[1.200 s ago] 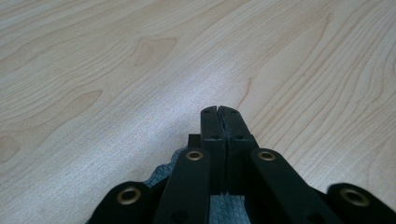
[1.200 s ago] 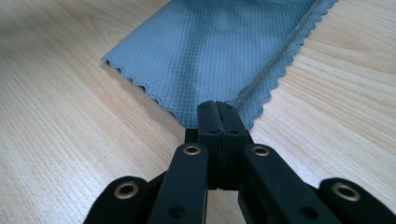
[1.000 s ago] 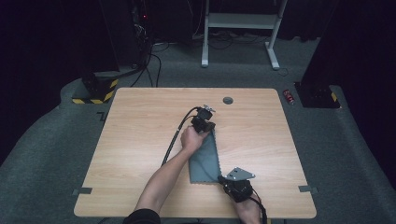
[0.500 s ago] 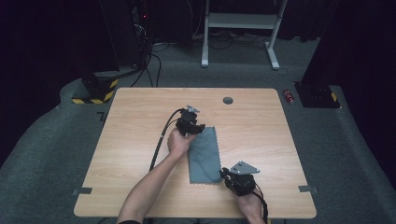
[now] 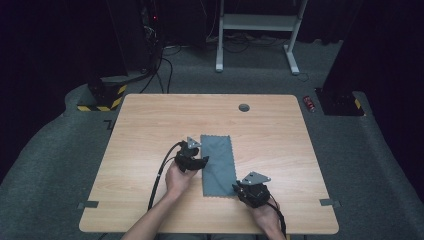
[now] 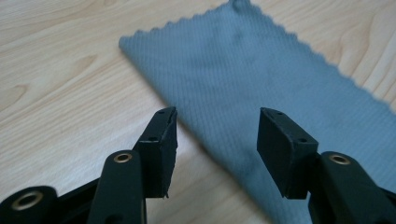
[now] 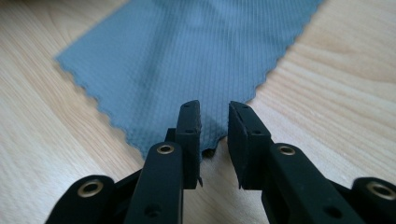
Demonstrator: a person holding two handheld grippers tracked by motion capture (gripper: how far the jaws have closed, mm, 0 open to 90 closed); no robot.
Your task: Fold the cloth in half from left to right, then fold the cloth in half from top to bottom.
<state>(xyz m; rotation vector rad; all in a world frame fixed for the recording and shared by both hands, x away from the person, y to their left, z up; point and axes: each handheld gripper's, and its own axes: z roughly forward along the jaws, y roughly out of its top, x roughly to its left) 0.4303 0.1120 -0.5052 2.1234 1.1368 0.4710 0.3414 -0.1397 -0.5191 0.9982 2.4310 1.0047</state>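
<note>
A grey-blue cloth [image 5: 218, 162] with zigzag edges lies flat as a long strip on the wooden table [image 5: 150, 125]. My left gripper [image 5: 202, 162] sits at the cloth's left edge. Its jaws have just been opening and stand wide in the left gripper view [image 6: 218, 122], with the cloth [image 6: 261, 65] edge beneath the gap and nothing pinched. My right gripper [image 5: 236, 189] is at the cloth's near right corner. Its jaws have just been opening too and stand a narrow gap apart [image 7: 214, 112]. The corner of the cloth [image 7: 187, 51] lies loose at that gap.
A round cable hole [image 5: 243, 107] sits near the table's far edge. On the floor lie a red object [image 5: 310, 103] at the right and a yellow-black striped block [image 5: 100, 97] at the left. White frame legs [image 5: 255, 30] stand behind the table.
My left hand has moved from the cloth's far end toward the near left, along its left edge, and its jaws have spread. The right jaws have parted slightly off the corner.
</note>
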